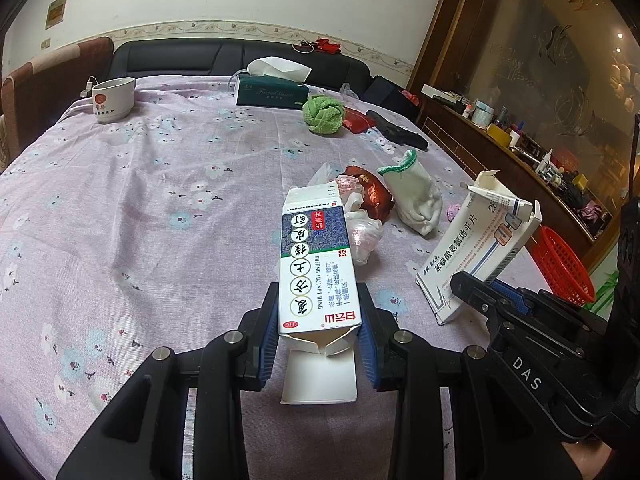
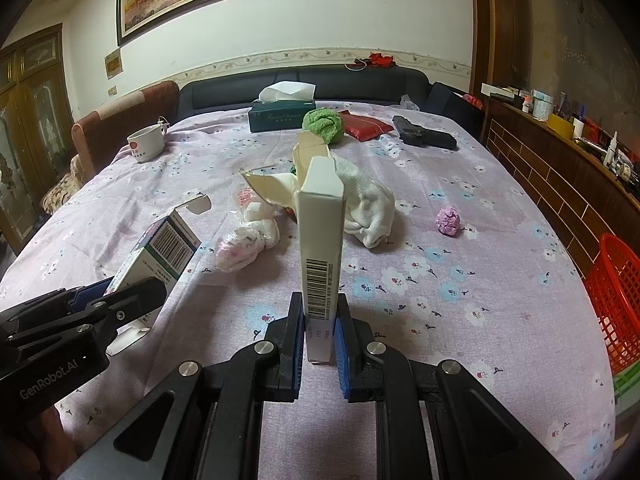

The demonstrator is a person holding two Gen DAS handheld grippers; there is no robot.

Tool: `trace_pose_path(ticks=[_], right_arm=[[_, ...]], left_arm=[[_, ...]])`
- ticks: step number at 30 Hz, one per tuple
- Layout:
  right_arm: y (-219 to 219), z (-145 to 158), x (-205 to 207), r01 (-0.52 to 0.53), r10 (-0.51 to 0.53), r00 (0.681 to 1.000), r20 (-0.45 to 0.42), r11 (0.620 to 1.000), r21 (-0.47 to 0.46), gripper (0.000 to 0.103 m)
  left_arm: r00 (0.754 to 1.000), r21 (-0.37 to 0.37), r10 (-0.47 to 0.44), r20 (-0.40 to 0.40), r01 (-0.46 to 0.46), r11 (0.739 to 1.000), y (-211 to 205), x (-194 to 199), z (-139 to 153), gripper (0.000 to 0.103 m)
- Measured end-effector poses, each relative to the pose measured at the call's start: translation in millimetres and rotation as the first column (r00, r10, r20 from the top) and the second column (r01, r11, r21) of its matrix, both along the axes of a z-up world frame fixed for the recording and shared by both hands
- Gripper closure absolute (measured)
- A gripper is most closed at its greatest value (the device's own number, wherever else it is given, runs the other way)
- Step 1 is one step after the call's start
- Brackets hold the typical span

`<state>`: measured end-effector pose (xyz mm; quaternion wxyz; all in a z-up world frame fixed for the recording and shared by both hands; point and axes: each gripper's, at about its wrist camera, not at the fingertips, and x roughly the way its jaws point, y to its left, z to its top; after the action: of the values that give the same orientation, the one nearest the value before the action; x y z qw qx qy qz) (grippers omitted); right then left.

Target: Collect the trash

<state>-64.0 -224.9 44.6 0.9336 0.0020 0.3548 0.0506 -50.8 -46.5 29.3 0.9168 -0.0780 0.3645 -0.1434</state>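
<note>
My left gripper is shut on a white and blue medicine box with open end flaps, held above the tablecloth; the box also shows in the right wrist view. My right gripper is shut on a white carton with a barcode, torn open at its far end; the same carton shows in the left wrist view. Crumpled tissues, a red wrapper, a white cloth and a pink paper ball lie on the table beyond.
A red basket stands off the table's right edge. At the far end are a tissue box, a mug, a green cloth ball, a red pouch and a black object. A cluttered shelf runs along the right.
</note>
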Motion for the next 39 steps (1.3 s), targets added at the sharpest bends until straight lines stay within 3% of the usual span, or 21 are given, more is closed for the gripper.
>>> trace_pose_path(ticks=[25, 29, 34, 39], right_arm=[[-13.2, 4.6, -9.8, 0.009, -0.009, 0.999, 0.031, 1.0, 0.022, 0.089], [-49.9, 16.4, -18.6, 0.039, -0.042, 0.999, 0.019, 0.992, 0.12, 0.089], [-121.0, 38.1, -41.3, 0.135, -0.151, 0.987, 0.054, 0.964, 0.227, 0.089], [-208.8, 58.9, -73.2, 0.26, -0.297, 0.951, 0.083, 0.918, 0.3, 0.089]], left_arm=[[1.0, -0.004, -0.021, 0.001, 0.021, 1.0, -6.2, -12.3, 6.0, 0.07], [0.997, 0.006, -0.065, 0.031, 0.065, 0.998, -24.8, -18.5, 24.9, 0.07], [0.977, 0.009, -0.208, 0.045, 0.208, 0.978, -82.3, -20.7, 53.8, 0.07], [0.914, -0.034, -0.403, 0.038, 0.404, 0.914, -170.1, -20.7, 78.5, 0.069]])
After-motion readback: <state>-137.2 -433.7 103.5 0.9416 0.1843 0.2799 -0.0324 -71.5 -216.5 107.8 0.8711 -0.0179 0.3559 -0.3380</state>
